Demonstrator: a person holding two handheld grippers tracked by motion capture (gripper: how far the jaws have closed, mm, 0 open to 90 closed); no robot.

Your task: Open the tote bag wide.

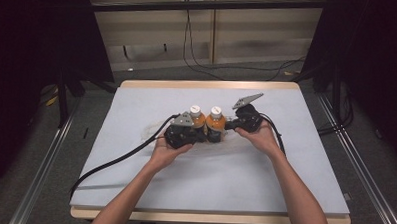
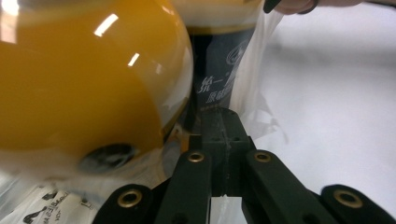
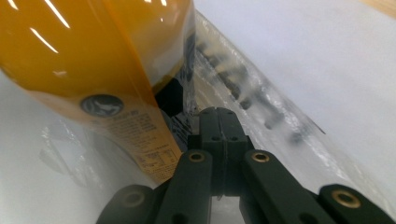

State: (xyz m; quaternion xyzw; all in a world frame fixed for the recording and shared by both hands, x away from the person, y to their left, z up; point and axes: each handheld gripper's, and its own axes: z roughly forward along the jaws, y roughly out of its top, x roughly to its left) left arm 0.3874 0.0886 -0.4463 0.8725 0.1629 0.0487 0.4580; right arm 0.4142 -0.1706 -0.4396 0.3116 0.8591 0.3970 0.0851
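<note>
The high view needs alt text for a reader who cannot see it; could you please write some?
A person's two hands hold grippers, left gripper and right gripper, against two upright orange bottles standing side by side on a clear plastic bag on a white table.

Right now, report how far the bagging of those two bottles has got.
Done: two orange juice bottles with white caps stand side by side on the thin clear plastic bag. In hand: left tool and right tool each pinch bag film. Left: the caps look uncovered, so the bag probably needs pulling up.
</note>
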